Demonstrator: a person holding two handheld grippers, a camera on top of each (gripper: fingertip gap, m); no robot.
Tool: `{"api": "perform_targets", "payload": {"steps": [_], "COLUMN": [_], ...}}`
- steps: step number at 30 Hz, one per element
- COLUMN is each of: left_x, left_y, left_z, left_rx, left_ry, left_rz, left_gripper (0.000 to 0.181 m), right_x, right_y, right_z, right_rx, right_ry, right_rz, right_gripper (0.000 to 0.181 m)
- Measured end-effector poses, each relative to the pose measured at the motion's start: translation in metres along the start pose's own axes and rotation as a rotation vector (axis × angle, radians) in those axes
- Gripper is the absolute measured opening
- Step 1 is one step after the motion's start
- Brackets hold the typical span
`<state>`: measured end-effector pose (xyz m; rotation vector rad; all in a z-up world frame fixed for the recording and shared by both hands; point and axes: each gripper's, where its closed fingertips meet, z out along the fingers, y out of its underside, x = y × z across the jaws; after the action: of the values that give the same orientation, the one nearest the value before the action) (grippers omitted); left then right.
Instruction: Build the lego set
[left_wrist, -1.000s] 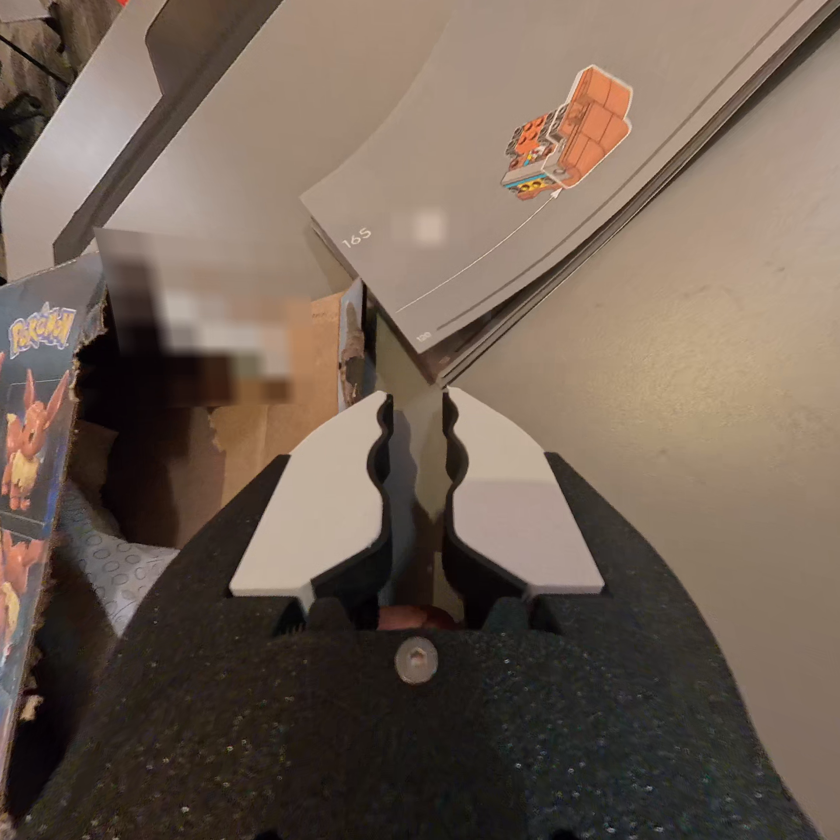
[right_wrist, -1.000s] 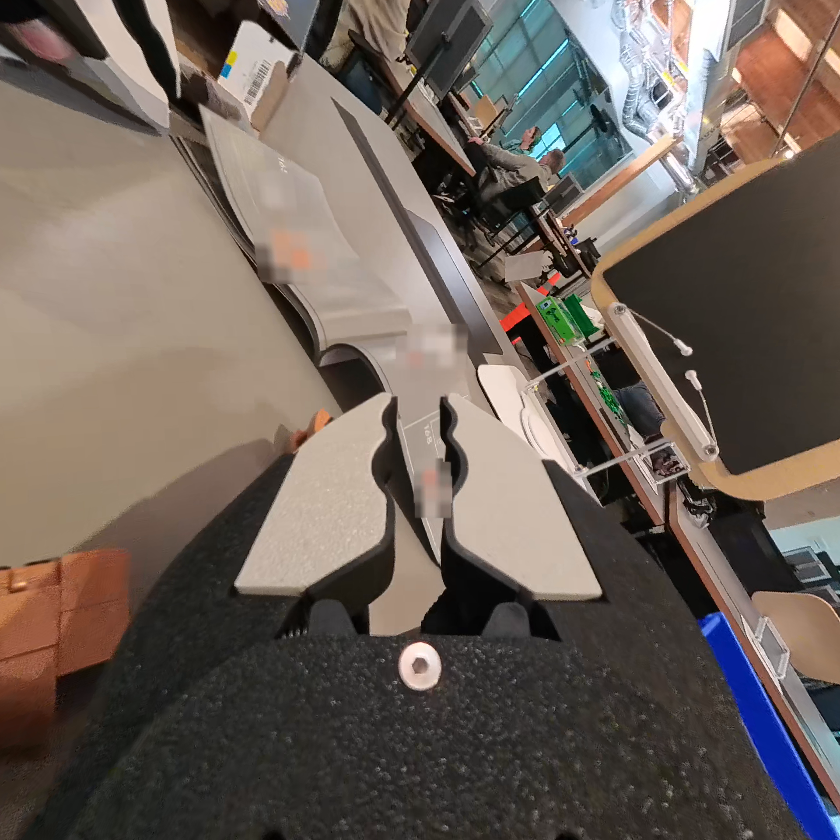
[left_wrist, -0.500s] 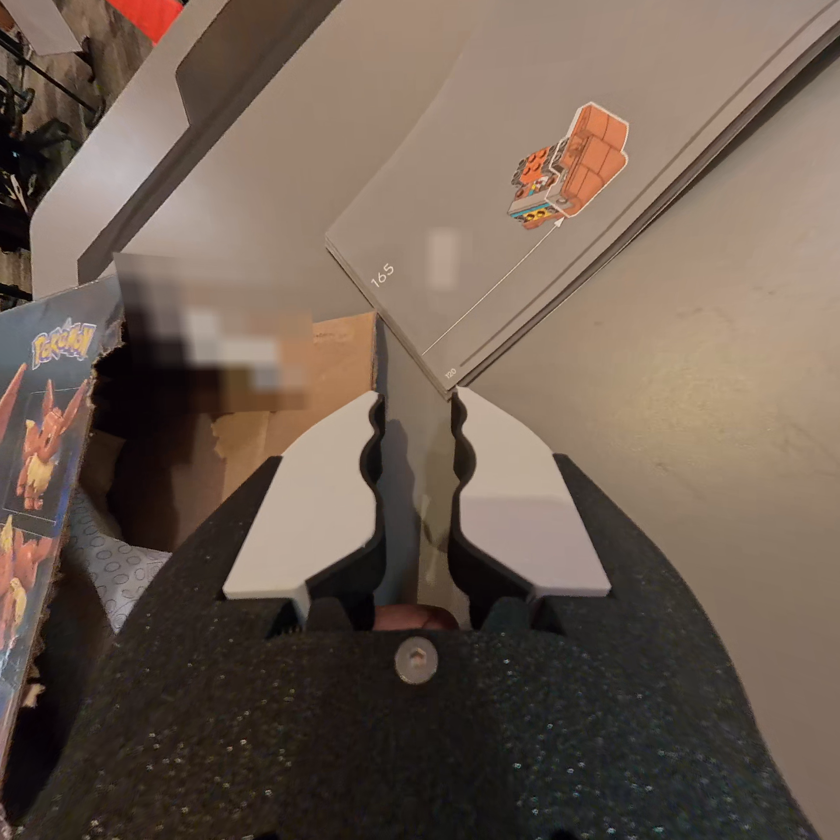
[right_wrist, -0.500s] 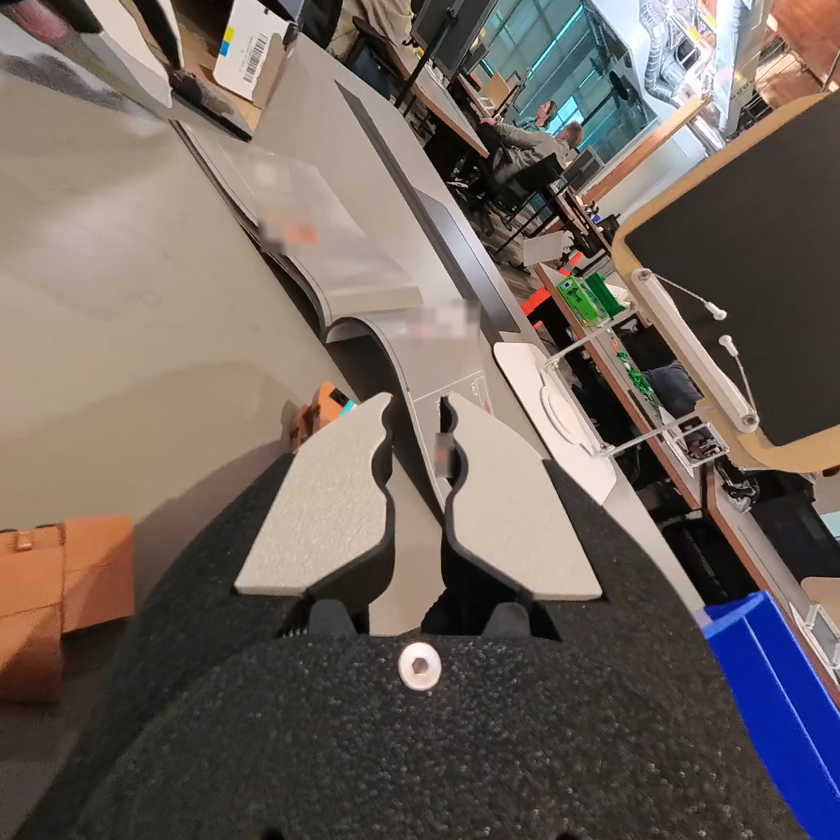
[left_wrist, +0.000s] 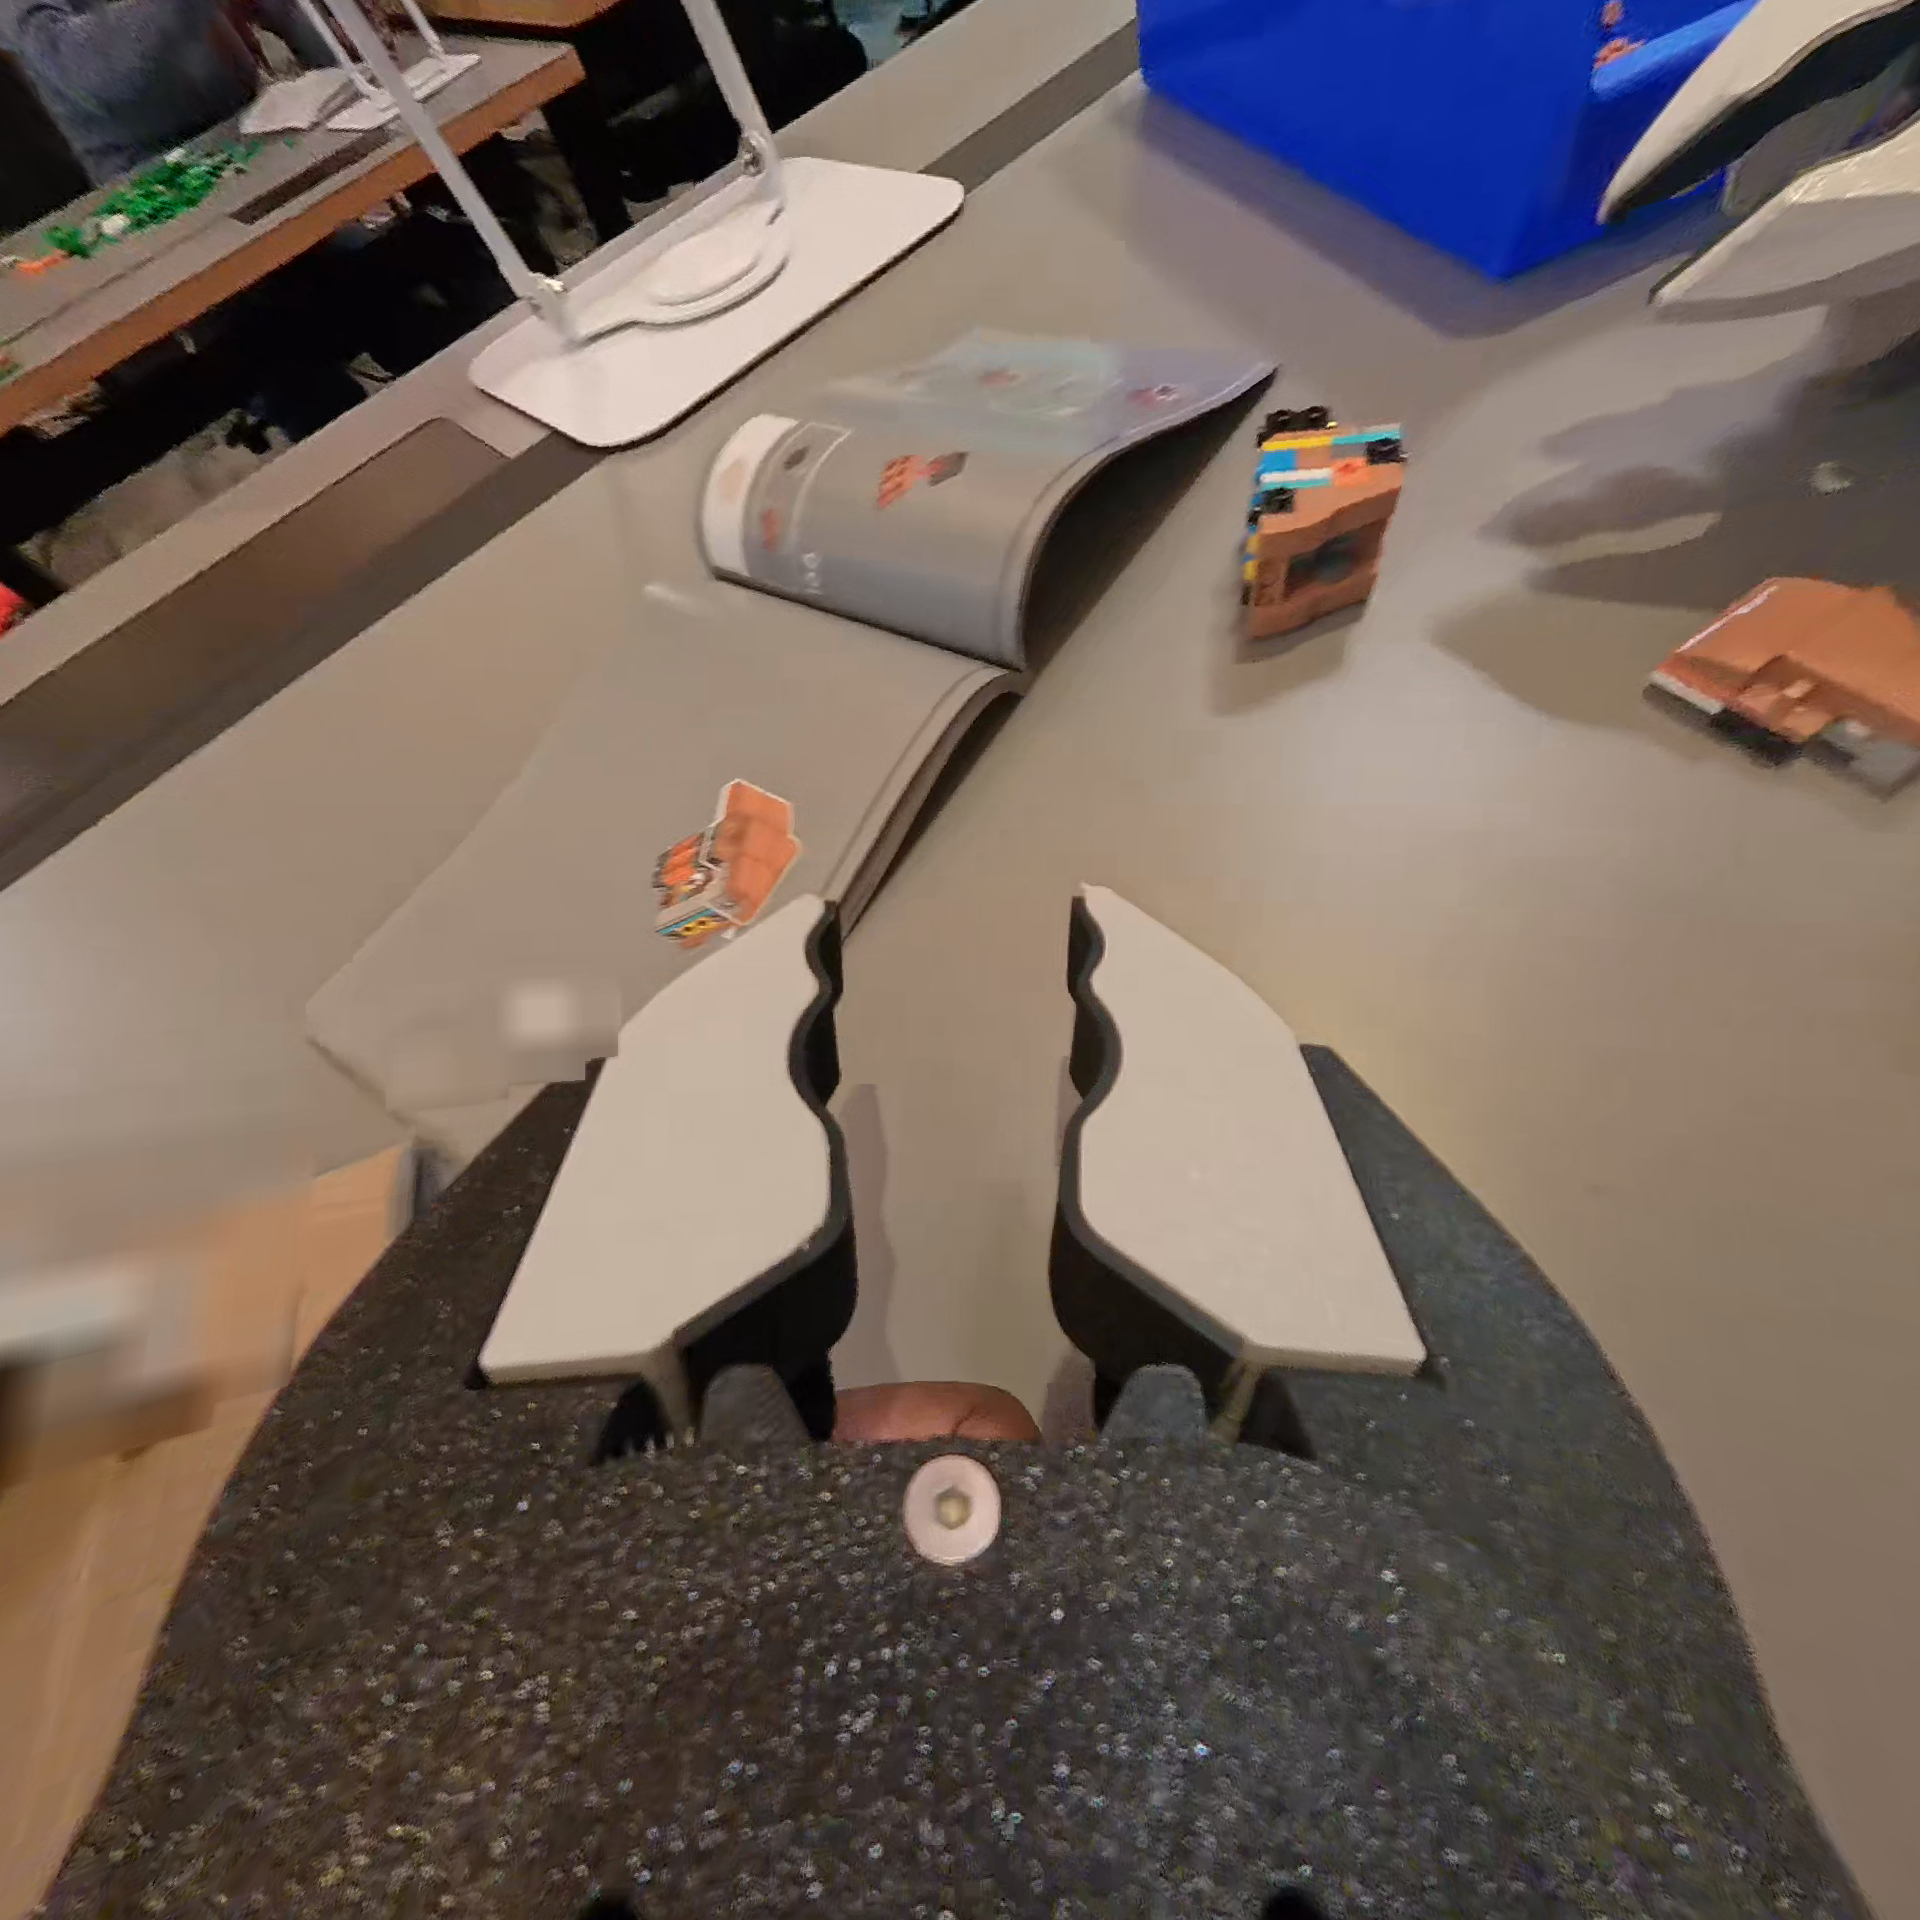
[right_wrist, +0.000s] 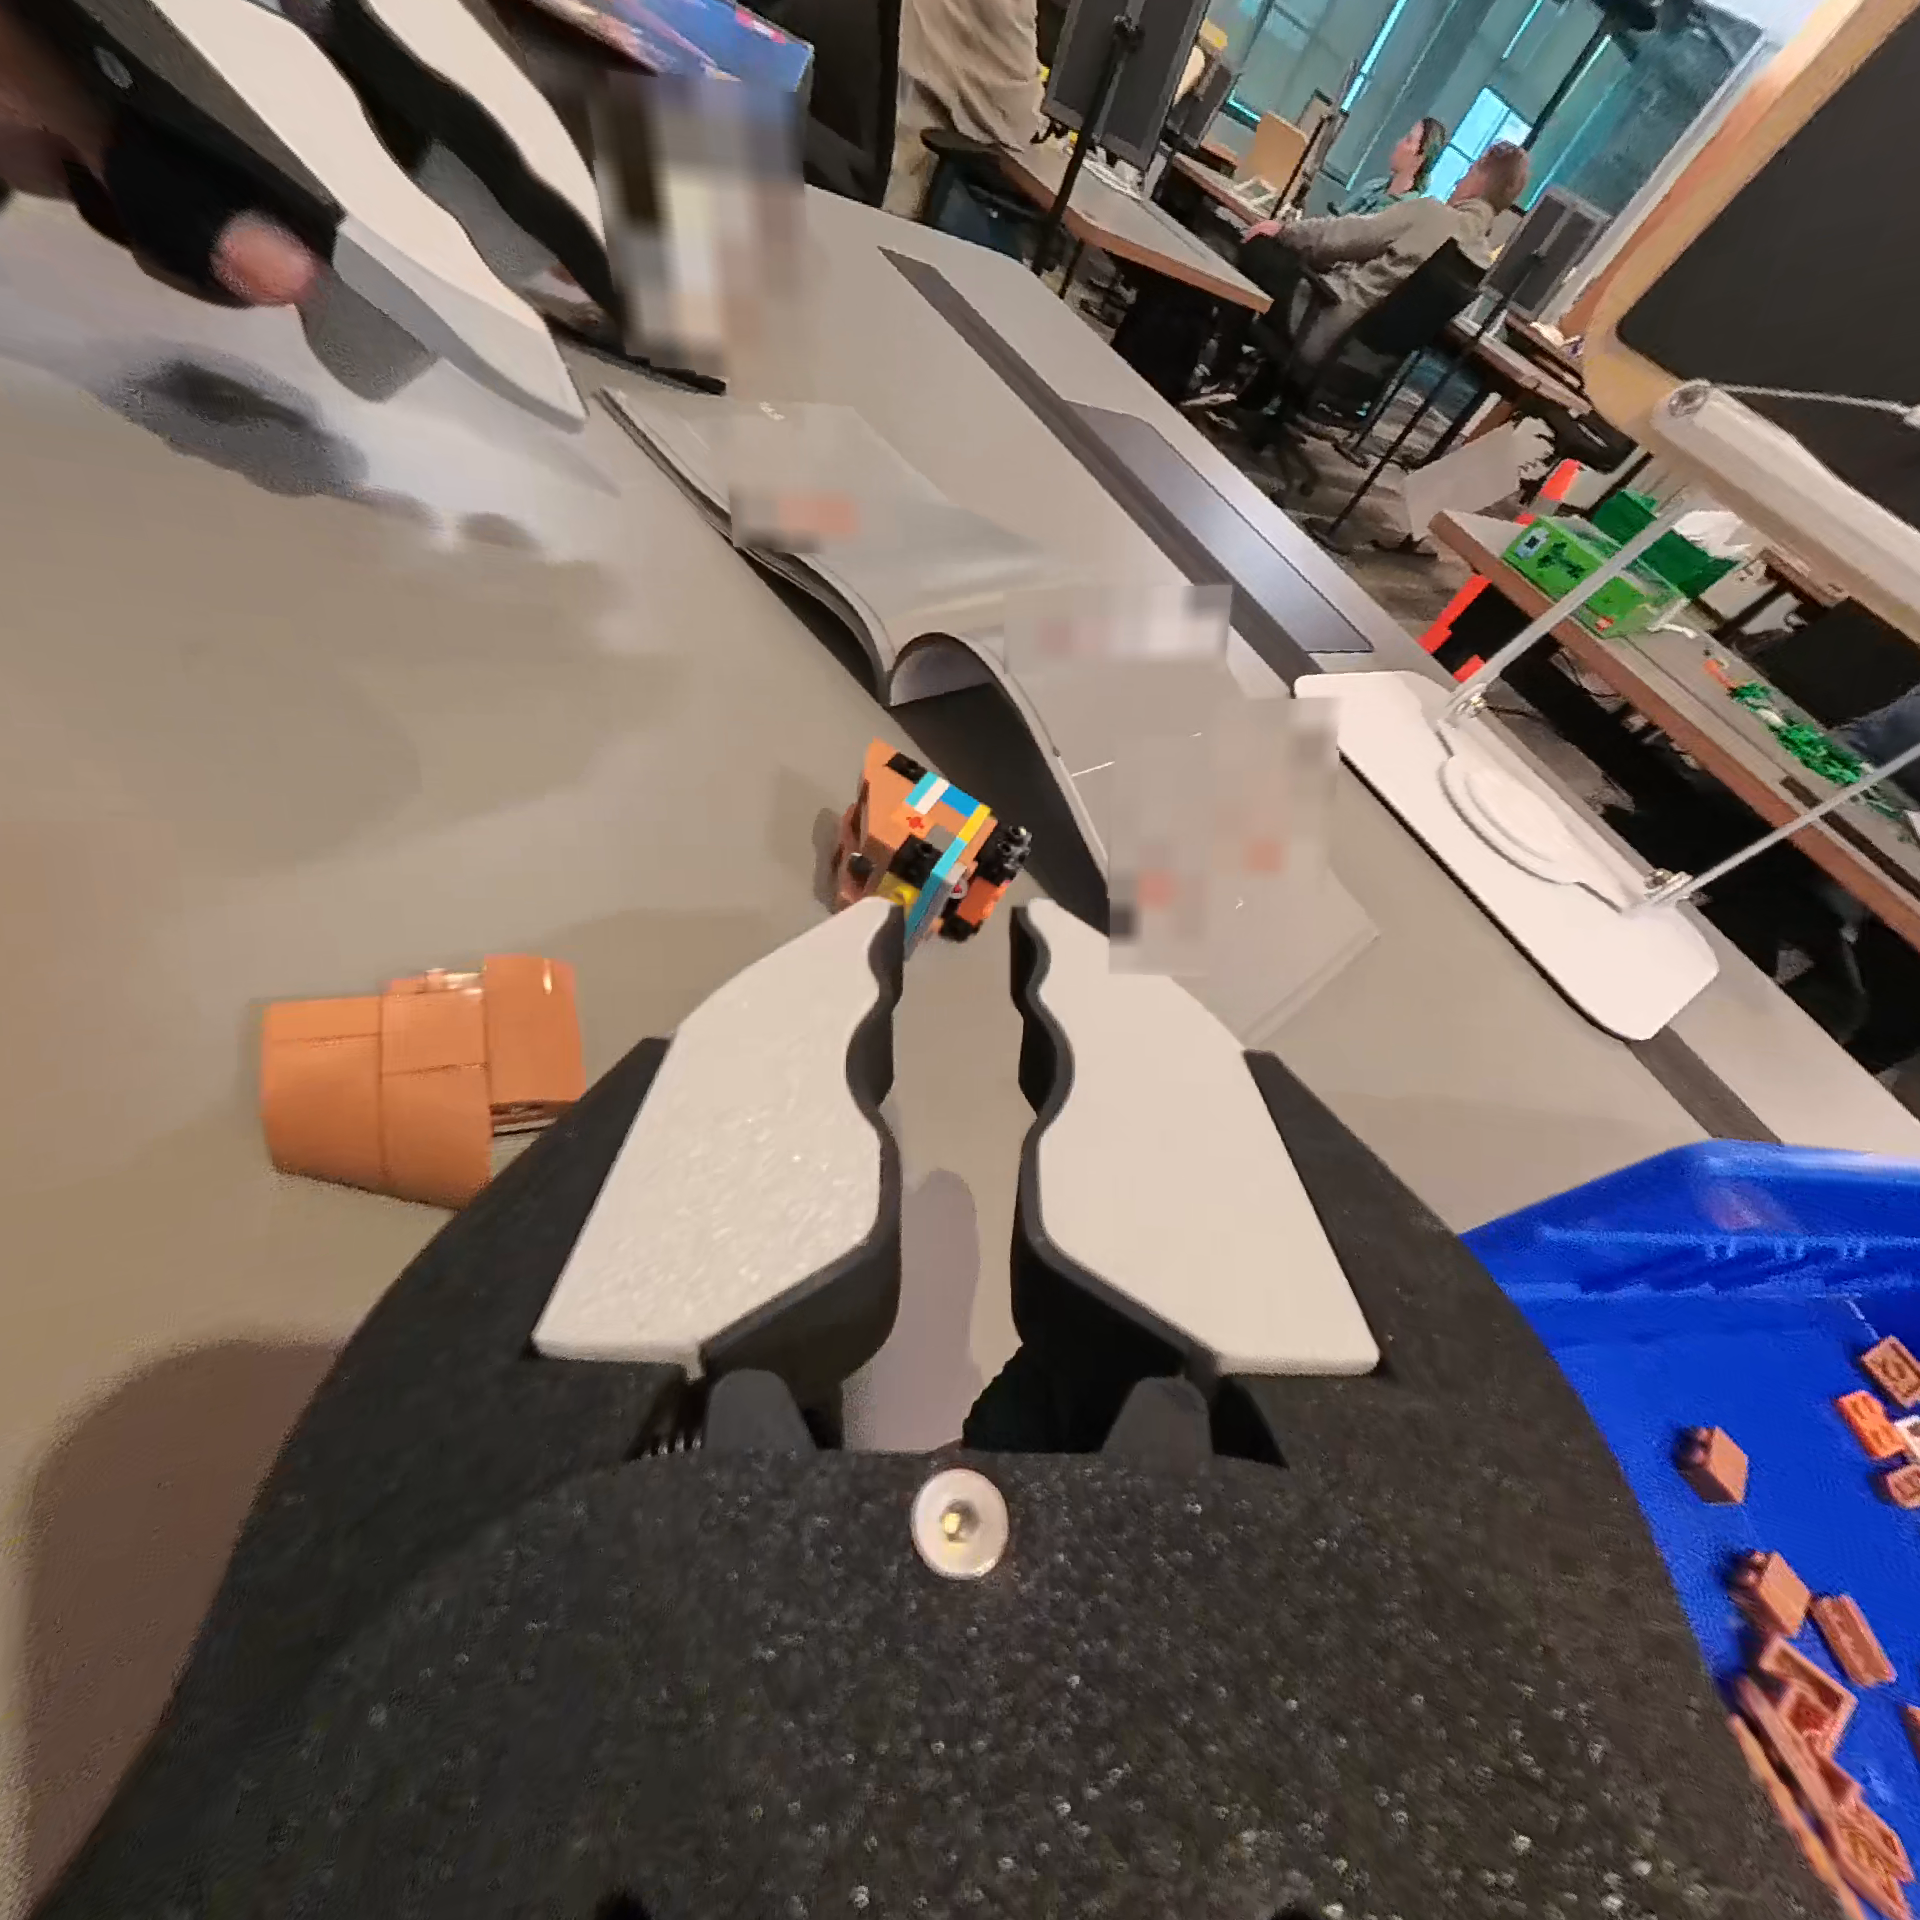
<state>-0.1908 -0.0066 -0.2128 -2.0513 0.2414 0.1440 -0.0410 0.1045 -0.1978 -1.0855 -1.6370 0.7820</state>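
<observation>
Left gripper (left_wrist: 948, 914) swung off booklet (left_wrist: 935, 520), blue bin (right_wrist: 1704, 1351) w/ bricks (right_wrist: 1797, 1683)

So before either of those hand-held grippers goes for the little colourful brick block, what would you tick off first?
1. Left hand-held gripper empty, jaws apart: ok.
2. Right hand-held gripper empty, jaws apart: ok.
3. Colourful brick block standing free on the table, just beyond the right fingertips: ok.
4. Instruction booklet open beside the block: ok; whether it shows the right step, cannot tell.
5. Orange brick assembly lying apart from the block, out of the way: ok.
6. Loose bricks ready in the blue bin: ok; whether the needed piece is there, cannot tell.
</observation>
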Motion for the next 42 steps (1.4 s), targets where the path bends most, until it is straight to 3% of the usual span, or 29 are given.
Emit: {"api": "perform_targets", "payload": {"steps": [16, 25, 32, 42], "left_x": [0.03, 0.051, 0.072, 0.092], "left_y": [-0.001, -0.037, -0.063, -0.055], "left_z": [0.017, 0.047, 0.082, 0.113], "left_rx": [0.001, -0.024, -0.013, -0.218], "left_ry": [0.138, 0.254, 0.236, 0.209], "left_rz": [0.004, 0.122, 0.099, 0.14], "left_gripper": [0.042, 0.043, 0.044, 0.051], "right_x": [-0.015, -0.014, -0.005, -0.007], "right_y": [0.004, 0.008, 0.013, 0.015], "right_z": [0.001, 0.002, 0.002, 0.004], "right_rx": [-0.02, -0.043, -0.068, -0.088], "right_ry": [-0.041, -0.046, -0.021, -0.022], "right_rz": [-0.083, -0.078, -0.077, -0.091], "right_gripper": [0.019, 0.019, 0.019, 0.018]}}
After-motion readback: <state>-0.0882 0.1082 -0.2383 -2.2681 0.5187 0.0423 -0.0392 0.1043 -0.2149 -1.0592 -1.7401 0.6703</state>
